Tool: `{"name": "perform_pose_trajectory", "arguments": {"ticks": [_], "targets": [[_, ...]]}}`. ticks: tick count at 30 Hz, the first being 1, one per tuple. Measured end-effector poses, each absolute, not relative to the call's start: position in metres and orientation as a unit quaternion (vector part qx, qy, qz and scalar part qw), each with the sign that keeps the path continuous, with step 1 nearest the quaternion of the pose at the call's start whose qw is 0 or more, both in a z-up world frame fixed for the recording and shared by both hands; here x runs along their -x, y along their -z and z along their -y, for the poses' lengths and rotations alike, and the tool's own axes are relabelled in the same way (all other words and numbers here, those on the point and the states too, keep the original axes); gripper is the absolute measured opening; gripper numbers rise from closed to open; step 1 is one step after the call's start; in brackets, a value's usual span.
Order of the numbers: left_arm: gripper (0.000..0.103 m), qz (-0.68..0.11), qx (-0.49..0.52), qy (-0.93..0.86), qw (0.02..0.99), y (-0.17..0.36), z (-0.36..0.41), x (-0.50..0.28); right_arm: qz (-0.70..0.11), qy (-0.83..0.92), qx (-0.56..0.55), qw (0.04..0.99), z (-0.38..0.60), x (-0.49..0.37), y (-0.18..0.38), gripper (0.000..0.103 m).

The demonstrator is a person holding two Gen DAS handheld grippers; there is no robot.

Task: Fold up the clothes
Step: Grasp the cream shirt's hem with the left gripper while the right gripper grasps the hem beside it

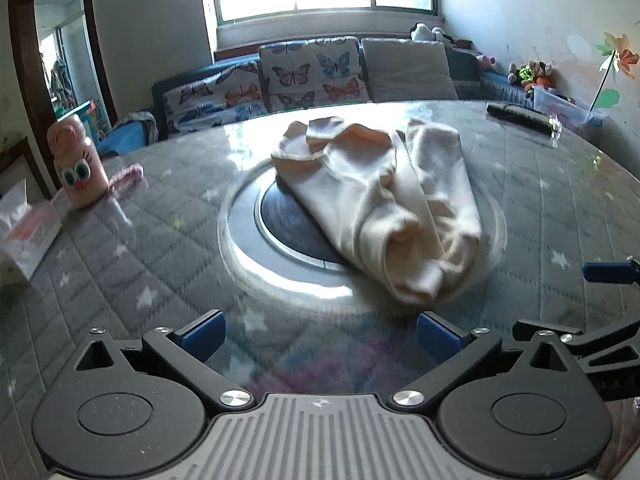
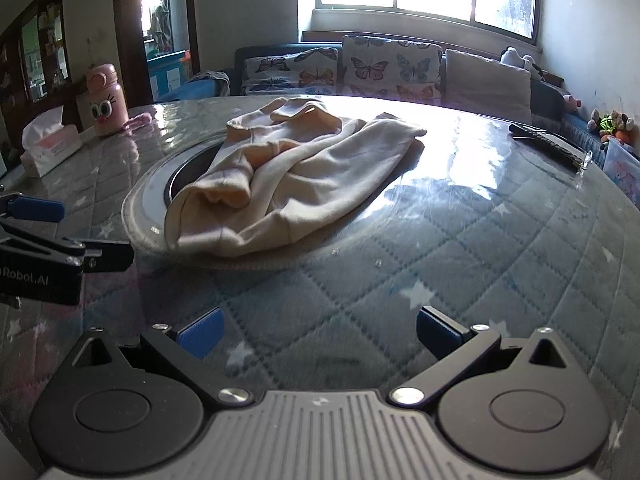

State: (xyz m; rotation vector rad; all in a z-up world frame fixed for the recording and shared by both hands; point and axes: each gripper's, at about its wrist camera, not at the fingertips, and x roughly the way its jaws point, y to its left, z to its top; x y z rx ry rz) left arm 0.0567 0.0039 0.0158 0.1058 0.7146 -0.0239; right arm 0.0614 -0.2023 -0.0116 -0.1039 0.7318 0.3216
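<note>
Two claws, left claw [image 1: 320,334] and right claw [image 2: 318,330], are hovering spread wide and empty at frame bottom; cream trousers [image 1: 380,200] are lying crumpled mid-frame on the surface [image 1: 160,240]. Folding is probably just beginning; next, each claw needs an edge.

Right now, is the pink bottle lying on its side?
No, the pink bottle stands upright on the table, beside the tissue box.

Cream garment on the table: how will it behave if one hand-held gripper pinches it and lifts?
Likely floppy: the cream garment lies crumpled in soft folds, so a single pinch would probably let the rest hang and unfurl. It probably slides easily, since the table looks glossy. It looks light and not fragile.
</note>
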Motion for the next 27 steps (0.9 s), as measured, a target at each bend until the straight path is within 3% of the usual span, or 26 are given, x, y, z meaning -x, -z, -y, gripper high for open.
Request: {"name": "perform_pose_trajectory", "arguments": {"ticks": [5, 10, 15, 17, 21, 24, 27], "targets": [[0.093, -0.328, -0.05, 0.024, 0.943, -0.032, -0.002, -0.084, -0.355, -0.158, 0.035, 0.921, 0.207, -0.08, 0.003, 0.102], [0.072, -0.32, -0.045, 0.047, 0.945, -0.039, 0.004, -0.118, -0.359, -0.161, 0.013, 0.919, 0.214, -0.101, -0.004, 0.093], [0.068, -0.334, -0.053, 0.079, 0.938, -0.032, 0.015, -0.152, -0.365, -0.161, -0.008, 0.917, 0.222, -0.119, -0.007, 0.084], [0.063, -0.341, -0.064, 0.084, 0.934, -0.025, 0.021, -0.163, -0.367, -0.163, -0.012, 0.916, 0.224, -0.124, -0.008, 0.08], [0.041, -0.365, -0.058, 0.091, 0.925, -0.009, 0.023, -0.186, -0.369, -0.172, -0.017, 0.913, 0.225, -0.134, -0.01, 0.069], [0.012, -0.371, -0.041, 0.104, 0.922, -0.002, 0.017, -0.193, -0.37, -0.182, -0.016, 0.911, 0.221, -0.14, -0.011, 0.064], [0.008, -0.362, -0.035, 0.104, 0.926, -0.005, 0.01, -0.19, -0.368, -0.197, -0.019, 0.909, 0.216, -0.146, -0.015, 0.058]]}}
